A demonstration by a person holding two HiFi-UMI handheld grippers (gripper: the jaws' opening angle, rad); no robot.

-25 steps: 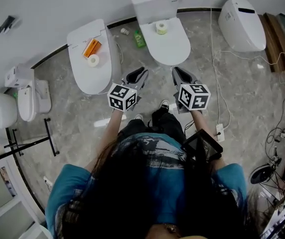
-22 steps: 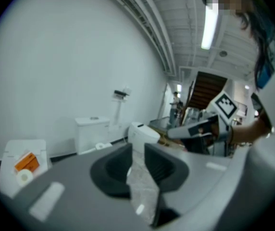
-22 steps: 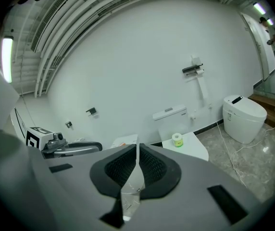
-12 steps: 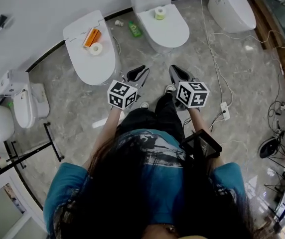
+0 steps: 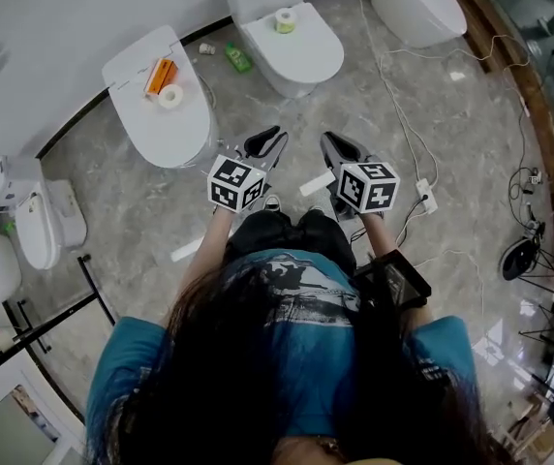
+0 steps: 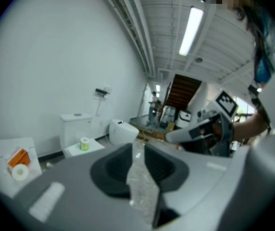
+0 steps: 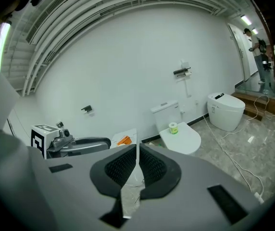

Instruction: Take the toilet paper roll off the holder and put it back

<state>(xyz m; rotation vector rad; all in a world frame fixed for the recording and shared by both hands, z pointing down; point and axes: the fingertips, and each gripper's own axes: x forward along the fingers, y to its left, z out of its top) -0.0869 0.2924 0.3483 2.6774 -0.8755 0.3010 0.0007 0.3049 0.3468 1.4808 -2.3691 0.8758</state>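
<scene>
Both grippers are held side by side in front of the person, over the grey marble floor. My left gripper [image 5: 266, 138] [image 6: 136, 147] is shut with nothing between its pads. My right gripper [image 5: 332, 141] [image 7: 137, 148] is shut too, and empty. A white toilet paper roll [image 5: 169, 96] [image 6: 19, 173] lies on the left toilet's lid [image 5: 151, 114]. A greenish roll [image 5: 285, 20] [image 7: 173, 128] stands on the middle toilet's lid [image 5: 301, 56]. A dark wall holder [image 7: 181, 72] [image 6: 102, 92] sits above the middle toilet's tank, far from both grippers.
An orange packet [image 5: 160, 74] lies by the white roll. A green bottle [image 5: 238, 58] stands on the floor between the toilets. A third toilet [image 5: 417, 3] is at the back right. Cables and a power strip [image 5: 422, 194] run along the floor on the right. A black rail [image 5: 93, 294] stands at the left.
The toilets have slid up and to the left in the head view, so the person has drawn back from them. Both grippers stay shut and side by side.
</scene>
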